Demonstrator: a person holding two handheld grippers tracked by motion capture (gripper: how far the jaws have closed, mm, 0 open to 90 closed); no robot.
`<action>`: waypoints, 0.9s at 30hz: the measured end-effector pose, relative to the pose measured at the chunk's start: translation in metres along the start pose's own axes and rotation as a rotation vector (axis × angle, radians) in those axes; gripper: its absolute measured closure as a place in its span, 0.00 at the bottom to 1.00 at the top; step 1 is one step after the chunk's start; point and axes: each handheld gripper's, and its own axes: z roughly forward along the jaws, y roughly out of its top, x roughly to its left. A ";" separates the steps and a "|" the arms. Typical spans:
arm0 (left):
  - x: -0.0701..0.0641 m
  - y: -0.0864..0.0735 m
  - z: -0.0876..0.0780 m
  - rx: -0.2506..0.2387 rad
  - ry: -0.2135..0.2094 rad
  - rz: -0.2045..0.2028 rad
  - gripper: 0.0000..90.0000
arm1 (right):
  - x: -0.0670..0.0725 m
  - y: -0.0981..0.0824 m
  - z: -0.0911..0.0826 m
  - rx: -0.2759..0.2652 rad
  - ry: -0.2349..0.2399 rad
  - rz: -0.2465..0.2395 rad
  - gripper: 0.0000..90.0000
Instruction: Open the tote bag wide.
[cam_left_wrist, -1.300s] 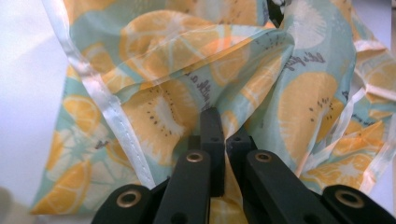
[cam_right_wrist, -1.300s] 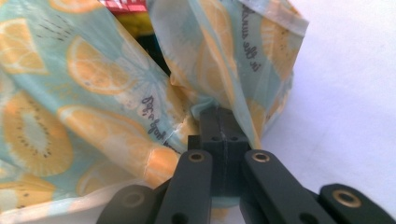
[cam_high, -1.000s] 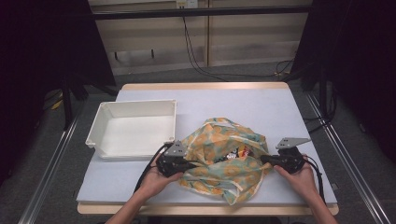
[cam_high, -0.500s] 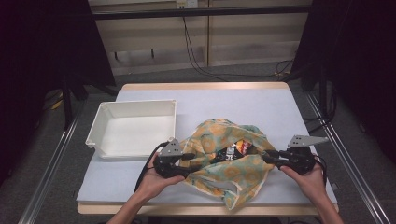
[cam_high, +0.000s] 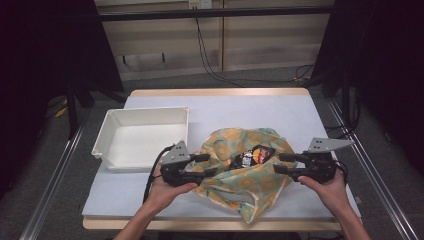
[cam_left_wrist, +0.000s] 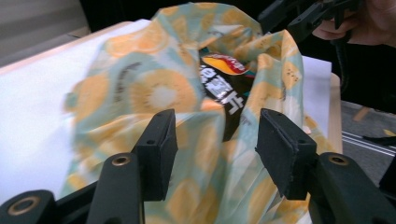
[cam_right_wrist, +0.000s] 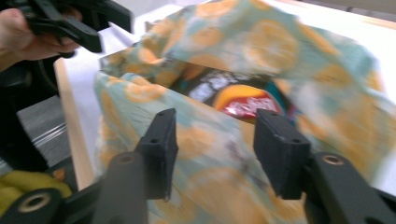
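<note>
A cloth bag (cam_high: 245, 175) printed with orange slices lies slumped on the near middle of the table. A dark snack packet (cam_high: 250, 156) peeks from its mouth. My left gripper (cam_high: 206, 165) is at the bag's left edge and my right gripper (cam_high: 280, 163) at its right edge. Both have just been opening, and their jaws stand apart. In the left gripper view the bag (cam_left_wrist: 159, 93) and packet (cam_left_wrist: 224, 84) lie beyond the gripper (cam_left_wrist: 212, 144), with cloth in the gap but not pinched. In the right gripper view, cloth (cam_right_wrist: 261, 51) and packet (cam_right_wrist: 233, 95) likewise lie past the gripper (cam_right_wrist: 215, 144).
A white tray (cam_high: 107, 135) with nothing in it stands left of the bag, close behind my left gripper. The table (cam_high: 260, 110) is pale, with a wooden front edge near the person's forearms. Metal rails run along both sides.
Both grippers, shut on the bag's edges a second ago, have opened and let go. They have risen and drawn slightly apart, and the bag's mouth now gapes wider.
</note>
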 end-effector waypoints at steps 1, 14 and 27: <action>-0.003 -0.001 0.006 0.025 -0.006 0.009 0.54 | 0.002 0.001 0.004 0.002 0.011 -0.007 0.50; -0.015 -0.014 0.036 0.129 -0.078 0.027 0.52 | 0.016 -0.024 0.028 0.110 0.122 -0.059 1.00; 0.002 -0.029 0.042 0.159 0.011 -0.033 0.58 | 0.006 -0.067 0.032 0.235 0.117 -0.027 1.00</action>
